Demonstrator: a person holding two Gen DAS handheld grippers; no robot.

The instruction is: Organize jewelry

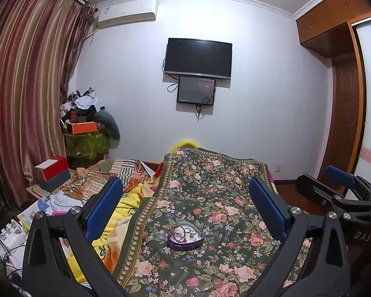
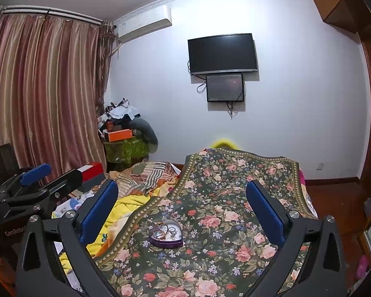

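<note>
White letters "DAS" stand on the black body of the right gripper, seen at the right edge of the left wrist view. "GenRobo", cut off at the end, stands in white on the left gripper body in the right wrist view. Nothing else is legible.

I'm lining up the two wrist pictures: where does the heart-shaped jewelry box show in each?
Left wrist view: the heart-shaped jewelry box lies low, at the centre, on the floral cloth, between the tool's fingers.
Right wrist view: the box lies low, left of centre, on the same cloth.
Shared landmark: the wall-mounted TV above and behind it.
</note>
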